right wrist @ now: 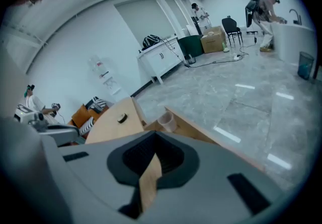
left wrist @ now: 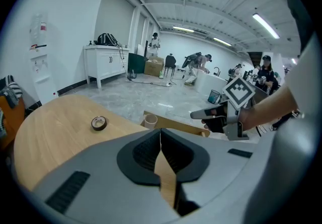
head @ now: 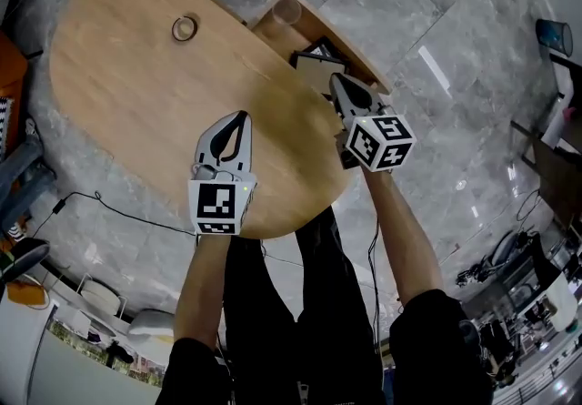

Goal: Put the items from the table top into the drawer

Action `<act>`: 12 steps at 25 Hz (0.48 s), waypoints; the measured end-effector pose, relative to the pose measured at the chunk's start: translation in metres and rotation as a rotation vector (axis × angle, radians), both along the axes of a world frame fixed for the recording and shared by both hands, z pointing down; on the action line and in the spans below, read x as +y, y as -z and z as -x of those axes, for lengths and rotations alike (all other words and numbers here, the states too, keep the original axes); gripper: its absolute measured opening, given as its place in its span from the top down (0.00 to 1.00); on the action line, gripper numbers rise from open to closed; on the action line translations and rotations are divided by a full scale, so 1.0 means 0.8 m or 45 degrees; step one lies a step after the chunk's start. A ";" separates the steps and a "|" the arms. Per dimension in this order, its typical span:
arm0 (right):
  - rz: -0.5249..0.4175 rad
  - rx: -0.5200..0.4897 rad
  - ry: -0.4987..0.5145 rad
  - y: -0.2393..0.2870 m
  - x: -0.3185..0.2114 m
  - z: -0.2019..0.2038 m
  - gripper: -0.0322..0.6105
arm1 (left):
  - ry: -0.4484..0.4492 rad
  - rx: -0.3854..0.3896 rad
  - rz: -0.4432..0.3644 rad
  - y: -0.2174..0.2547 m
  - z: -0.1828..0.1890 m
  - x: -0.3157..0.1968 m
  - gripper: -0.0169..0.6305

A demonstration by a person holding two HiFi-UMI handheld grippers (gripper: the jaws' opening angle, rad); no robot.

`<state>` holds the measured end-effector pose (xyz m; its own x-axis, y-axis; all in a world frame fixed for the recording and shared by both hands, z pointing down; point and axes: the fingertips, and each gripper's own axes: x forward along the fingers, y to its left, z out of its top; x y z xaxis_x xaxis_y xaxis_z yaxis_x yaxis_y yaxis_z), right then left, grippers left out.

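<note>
A roll of tape (head: 185, 28) (left wrist: 98, 123) (right wrist: 122, 117) lies alone on the oval wooden table (head: 136, 94). The open drawer (head: 314, 19) (left wrist: 176, 123) juts from the table's far right side. It holds a paper cup (head: 286, 10) (left wrist: 150, 120) (right wrist: 167, 121) and a flat black-framed thing (head: 318, 65). My left gripper (head: 241, 115) (left wrist: 161, 135) hovers over the table's near part, shut and empty. My right gripper (head: 336, 78) (right wrist: 153, 141) (left wrist: 201, 114) hangs above the drawer's near end, jaws shut with nothing between them.
A black cable (head: 118, 212) runs over the grey tiled floor below the table's near edge. A blue bin (head: 553, 35) (left wrist: 214, 96) stands on the floor to the right. A white cabinet (left wrist: 105, 62) and several people are far back in the room.
</note>
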<state>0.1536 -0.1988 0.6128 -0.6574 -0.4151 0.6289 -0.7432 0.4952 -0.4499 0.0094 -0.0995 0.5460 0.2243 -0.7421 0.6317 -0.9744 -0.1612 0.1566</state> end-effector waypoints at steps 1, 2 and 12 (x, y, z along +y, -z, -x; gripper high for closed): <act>-0.006 -0.038 0.000 0.007 0.003 0.009 0.94 | 0.011 0.006 0.003 -0.002 0.006 0.006 0.95; -0.015 -0.054 0.000 0.014 0.005 0.017 0.94 | 0.021 0.011 0.006 -0.003 0.012 0.011 0.95; -0.033 -0.041 0.081 0.047 0.018 0.117 0.93 | 0.014 0.028 -0.048 0.008 0.091 0.017 0.95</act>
<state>0.0602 -0.1842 0.5750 -0.7025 -0.3880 0.5966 -0.6953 0.5530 -0.4591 -0.0633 -0.0861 0.5399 0.2291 -0.7678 0.5983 -0.9726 -0.1564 0.1717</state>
